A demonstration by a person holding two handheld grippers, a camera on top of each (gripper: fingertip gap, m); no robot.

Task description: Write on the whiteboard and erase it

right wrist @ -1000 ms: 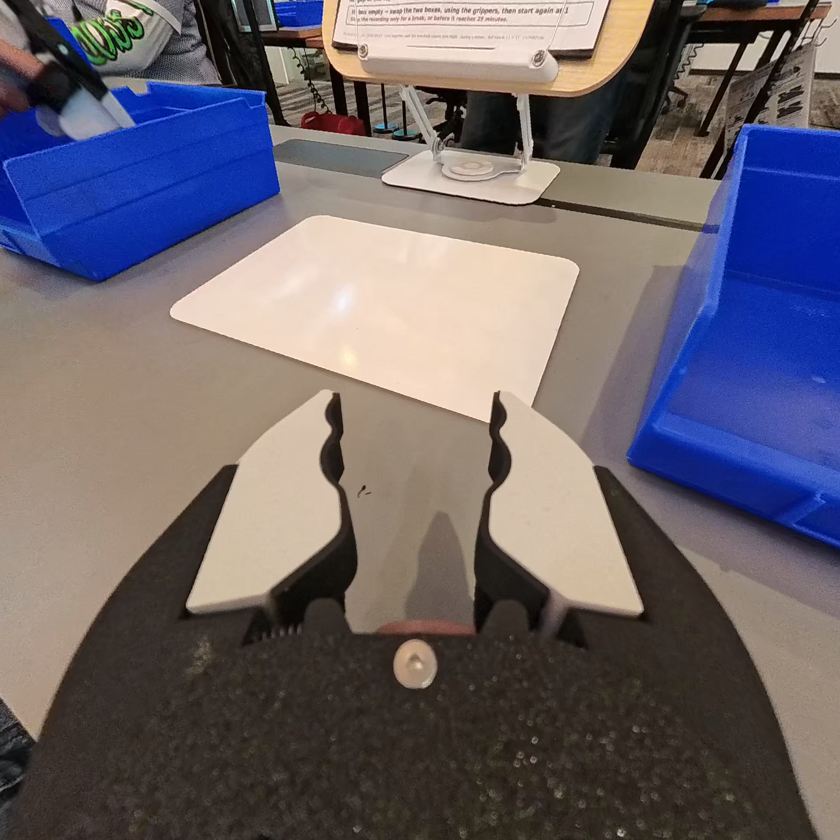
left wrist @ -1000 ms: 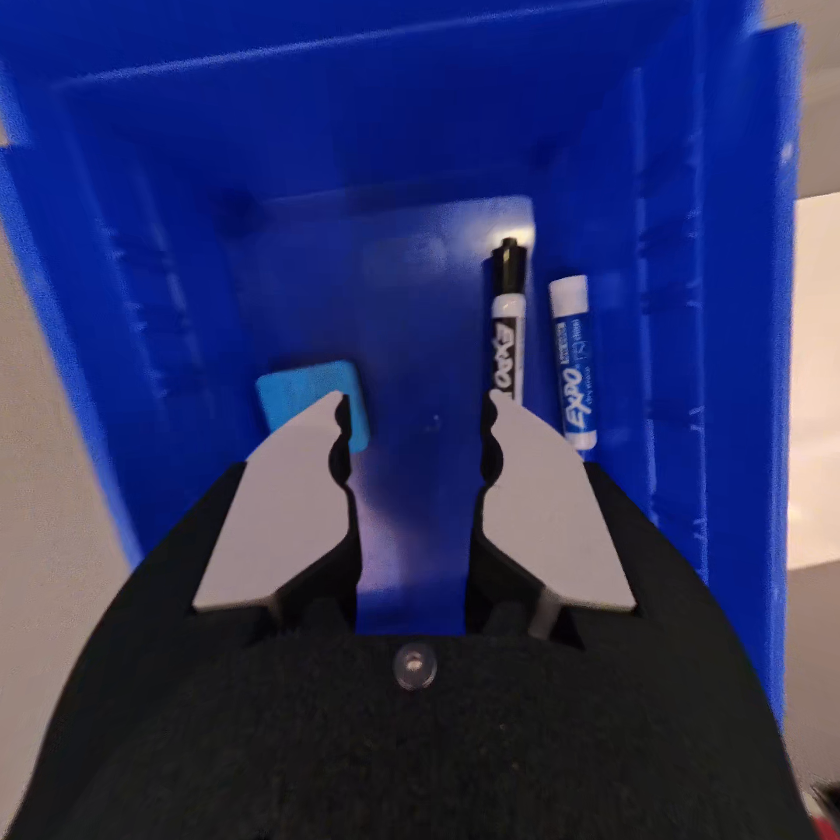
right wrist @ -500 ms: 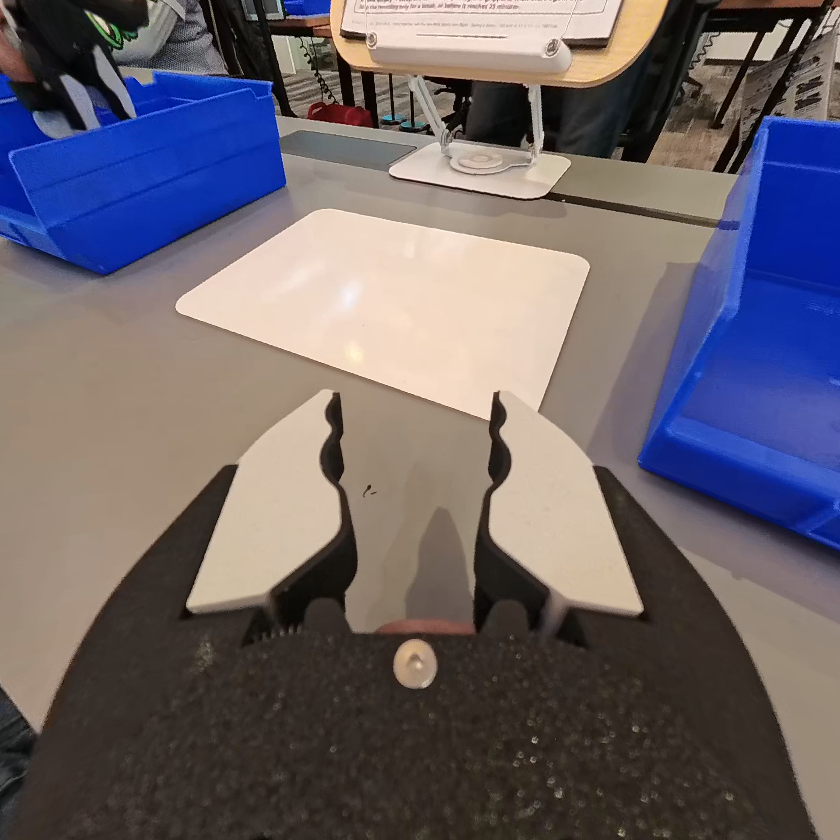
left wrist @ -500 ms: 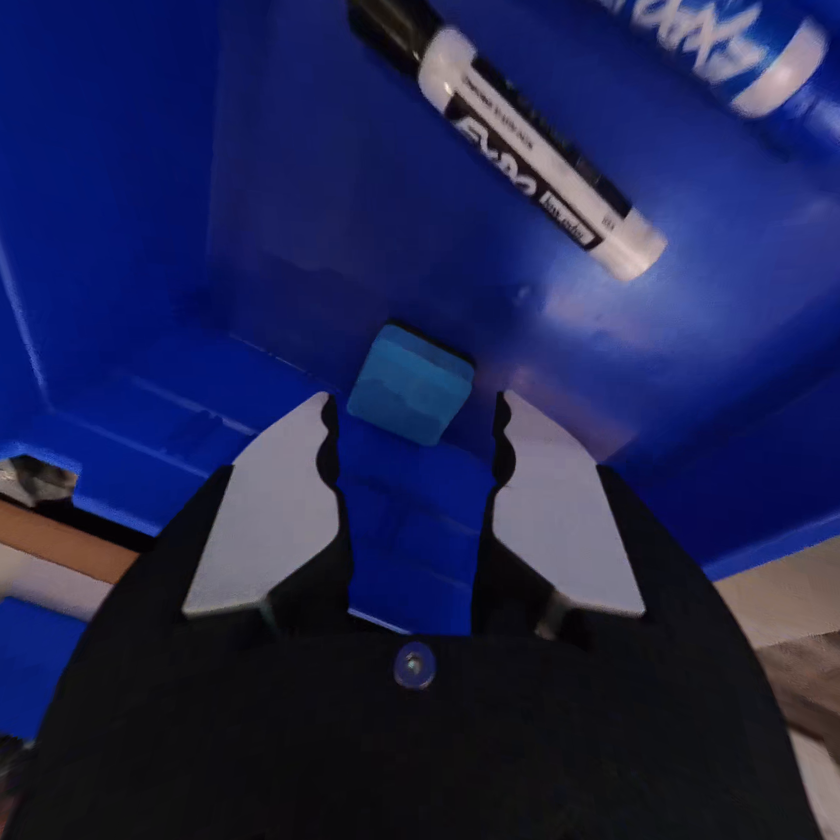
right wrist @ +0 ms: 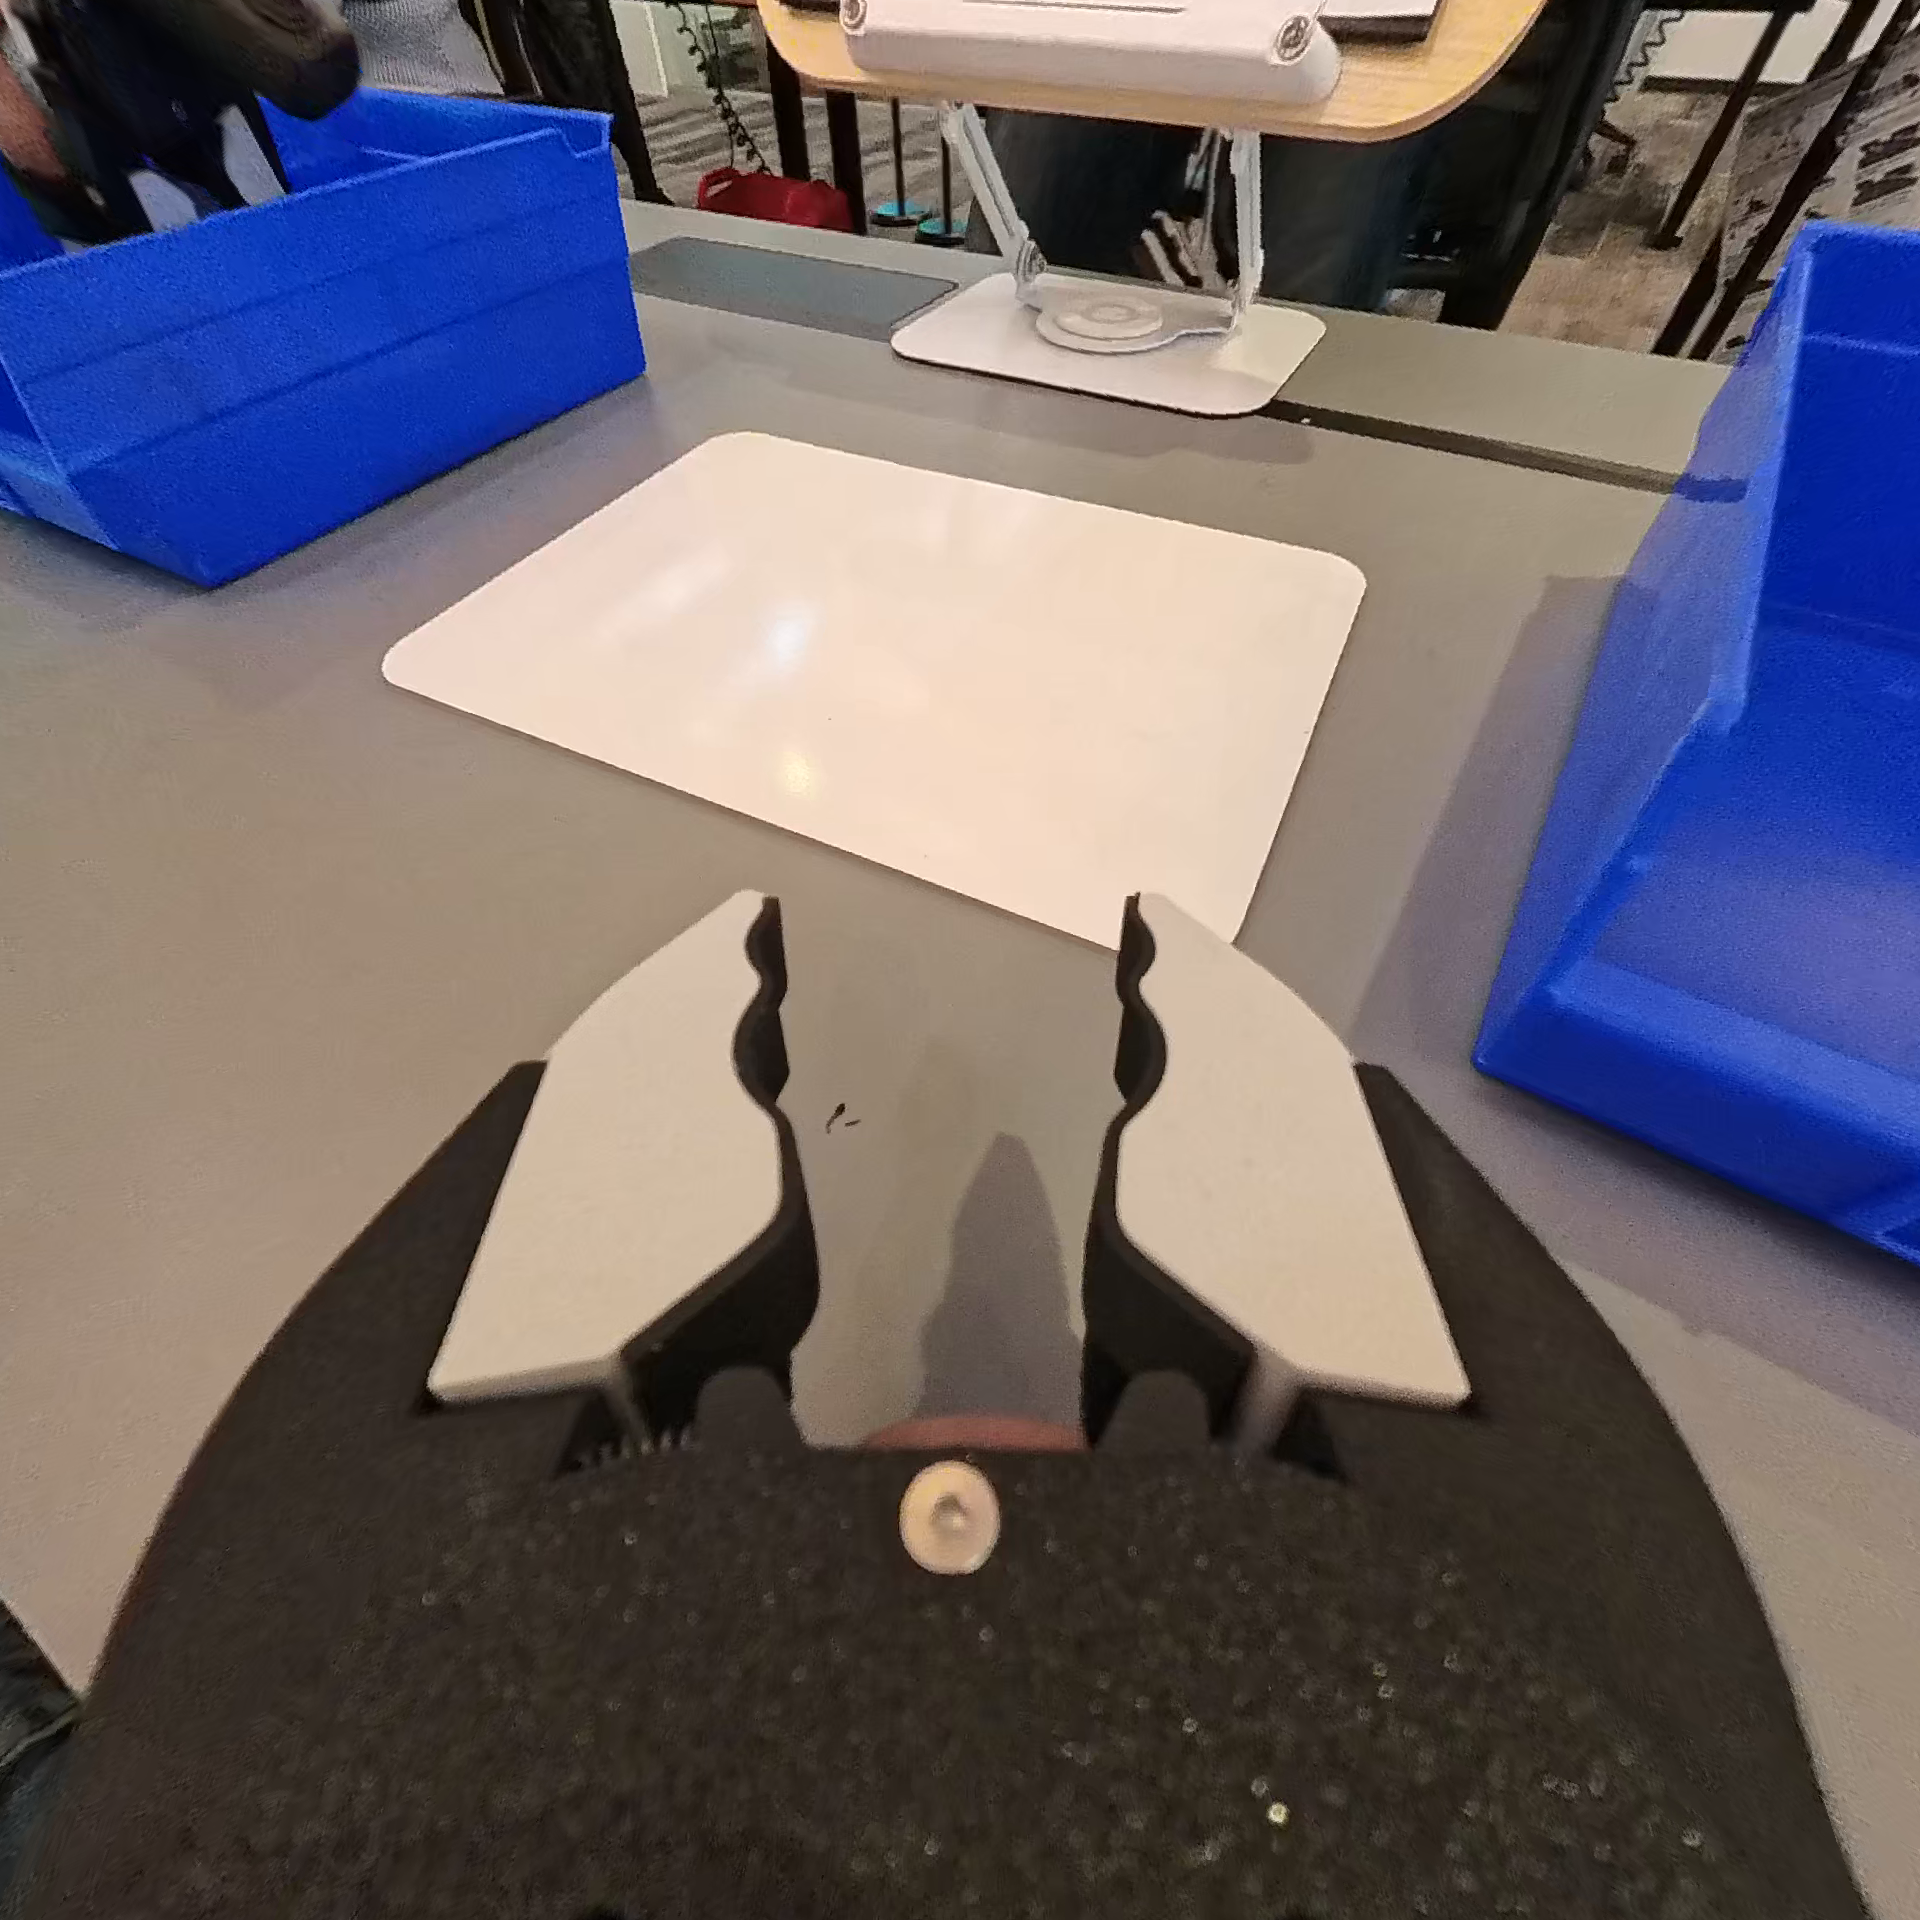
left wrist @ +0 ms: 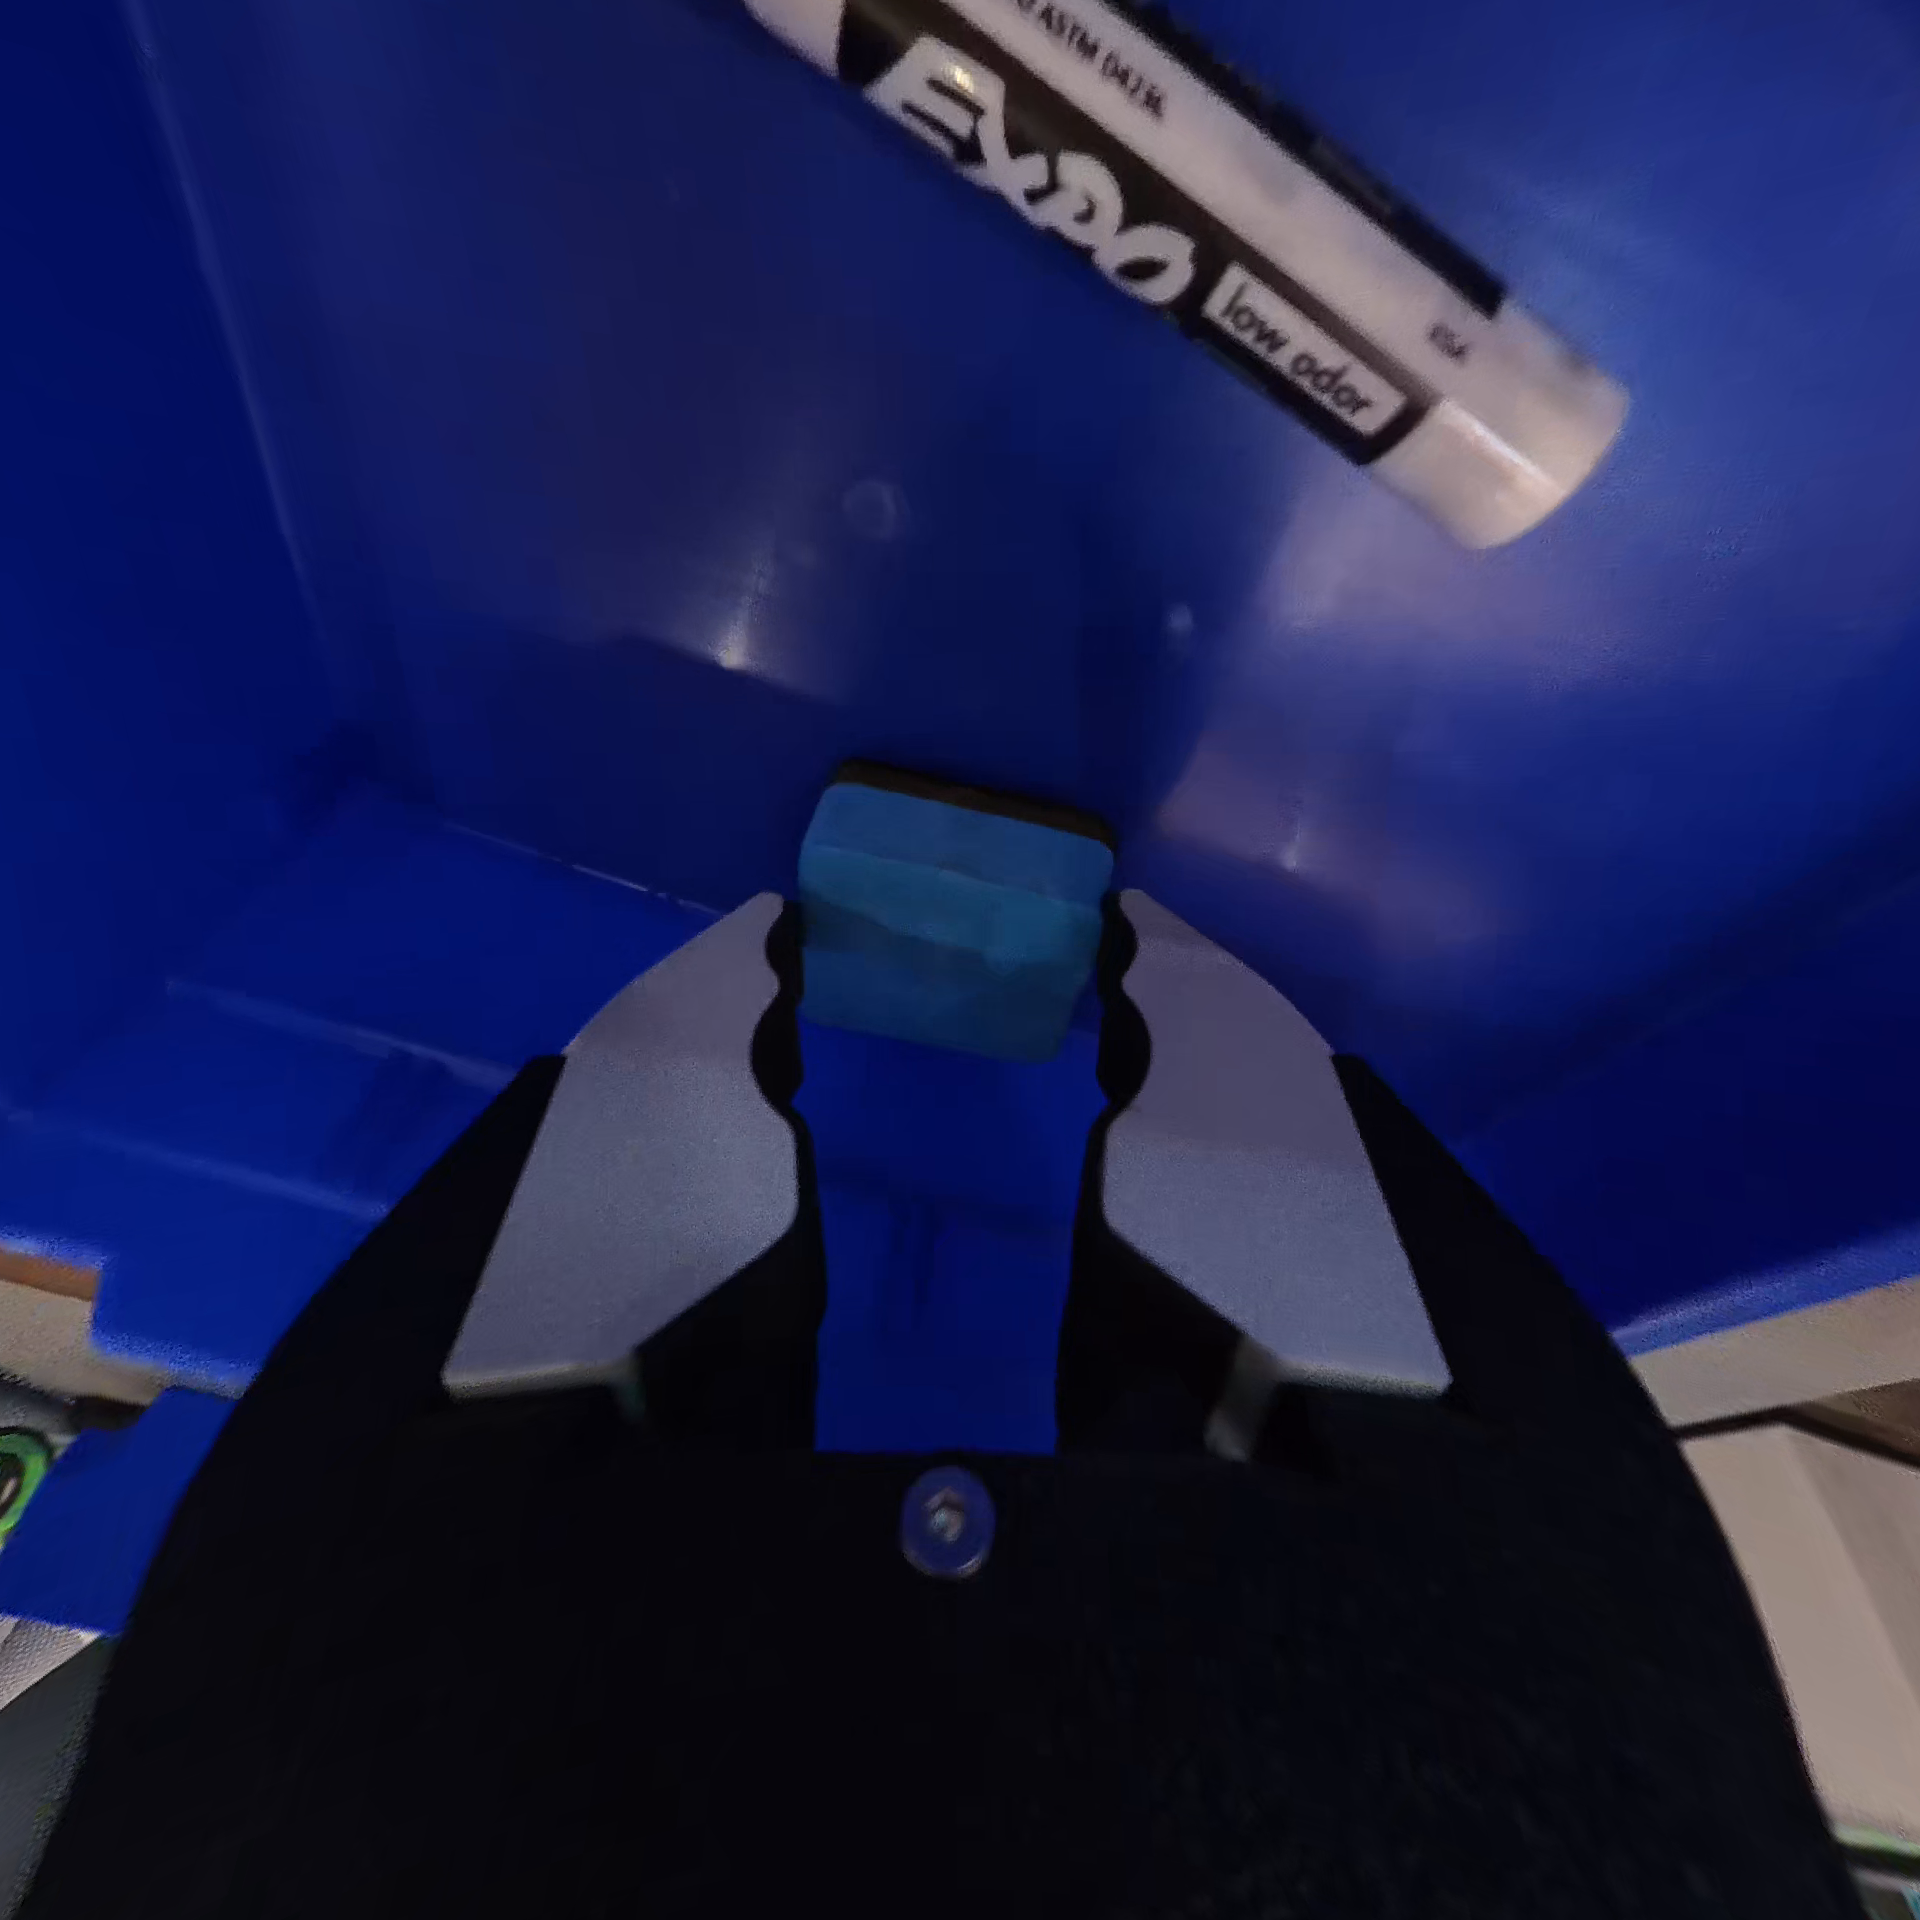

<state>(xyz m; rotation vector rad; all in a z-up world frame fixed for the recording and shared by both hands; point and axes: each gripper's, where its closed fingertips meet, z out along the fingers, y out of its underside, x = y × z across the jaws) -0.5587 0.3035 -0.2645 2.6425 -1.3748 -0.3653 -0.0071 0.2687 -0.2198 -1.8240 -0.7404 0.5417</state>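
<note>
In the left wrist view my left gripper (left wrist: 951,906) is open inside a blue bin (left wrist: 416,520). A small light-blue eraser (left wrist: 945,951) with a dark felt base lies on the bin floor between the two fingertips. A black whiteboard marker (left wrist: 1226,260) lies at the upper right of it. In the right wrist view my right gripper (right wrist: 951,909) is open and empty, low over the grey table (right wrist: 260,935) just in front of the blank whiteboard (right wrist: 894,665). The left gripper shows far off in that view (right wrist: 177,83), reaching into the left bin (right wrist: 312,343).
A second blue bin (right wrist: 1714,935) stands on the table at the right of the whiteboard. A white stand (right wrist: 1107,332) that carries a wooden board stands behind the whiteboard. Chairs and a person's legs are beyond the table's far edge.
My left gripper has turned and moved down into the bin, so the eraser now sits between its fingertips. The right gripper has drifted slightly and stays open.
</note>
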